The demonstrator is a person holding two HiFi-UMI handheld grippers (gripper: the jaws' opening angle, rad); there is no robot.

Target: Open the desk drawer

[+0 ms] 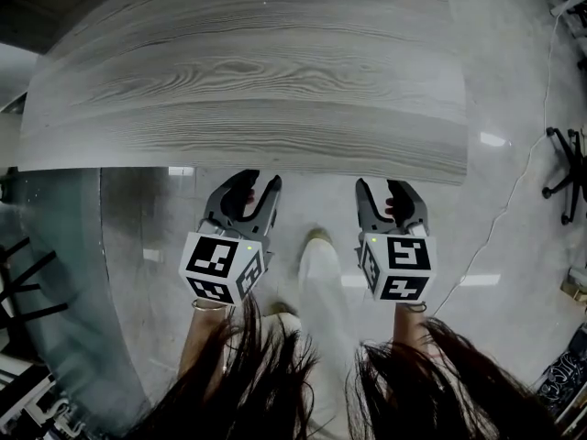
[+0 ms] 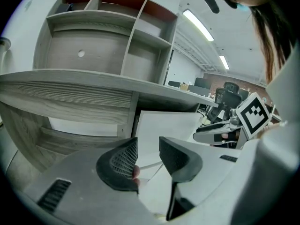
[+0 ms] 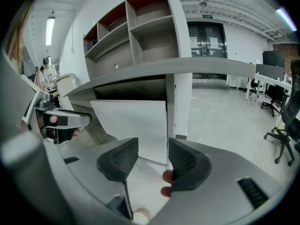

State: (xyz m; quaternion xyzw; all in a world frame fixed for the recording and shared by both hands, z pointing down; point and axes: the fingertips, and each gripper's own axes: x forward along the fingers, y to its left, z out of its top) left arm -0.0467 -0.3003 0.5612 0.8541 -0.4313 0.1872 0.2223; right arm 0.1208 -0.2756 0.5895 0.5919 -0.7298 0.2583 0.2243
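You hold both grippers side by side just short of the grey wood-grain desk top [image 1: 248, 71]. In the head view your left gripper [image 1: 260, 183] sits at about 7 o'clock from centre and your right gripper [image 1: 383, 191] at about 5 o'clock, both pointing toward 12. Your left gripper's jaws stand moderately apart with nothing gripped. Only the drawer's white front [image 2: 164, 128] shows through the gap, at 12 to 1 o'clock ahead of the pads and not touching them. Your right gripper's jaws are spread wider and are also empty. In its own view the same white front lies at 11 to 12 o'clock, tucked under the desk top just beside a white upright [image 3: 180, 102]. An open shelf unit [image 2: 108, 36] stands on the desk at 11 o'clock in the left gripper view.
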